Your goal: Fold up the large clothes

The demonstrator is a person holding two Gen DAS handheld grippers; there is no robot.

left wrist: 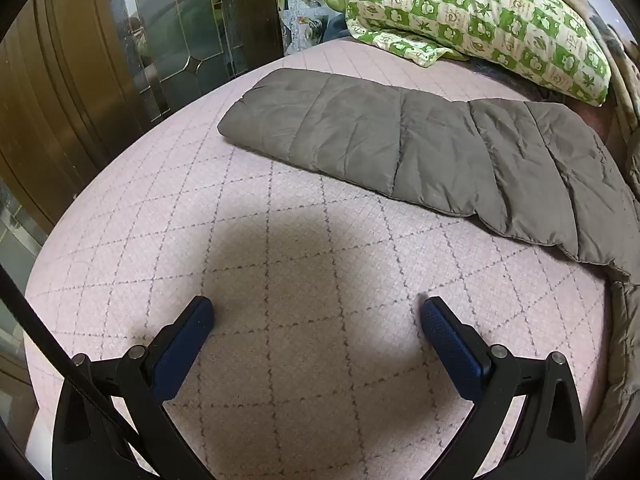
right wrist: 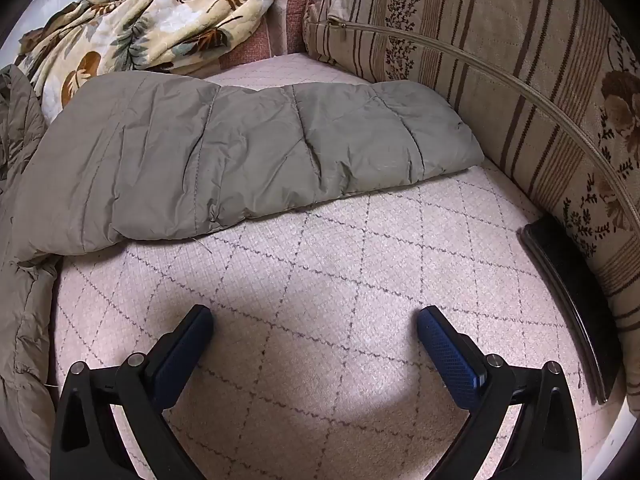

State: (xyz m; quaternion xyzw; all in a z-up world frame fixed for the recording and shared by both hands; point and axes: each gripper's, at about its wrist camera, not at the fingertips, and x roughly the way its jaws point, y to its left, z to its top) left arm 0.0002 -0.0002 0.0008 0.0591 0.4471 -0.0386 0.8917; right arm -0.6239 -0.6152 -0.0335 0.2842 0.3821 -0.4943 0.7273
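A pale pink quilted bed cover carries the grey padded coat, spread flat across its far half with 1 sleeve reaching each side, while nearer, the left gripper and right gripper hover wide open, holding nothing.

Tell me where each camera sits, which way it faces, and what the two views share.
Left wrist: sits on the left gripper, looking along its open fingers over the pink quilted bed cover toward a grey puffer sleeve, green pillow and wooden glass door.
Right wrist: sits on the right gripper, also open, facing another grey sleeve, striped cushion and leaf-print blanket.
Shared: the bed cover and apparently one grey padded coat.
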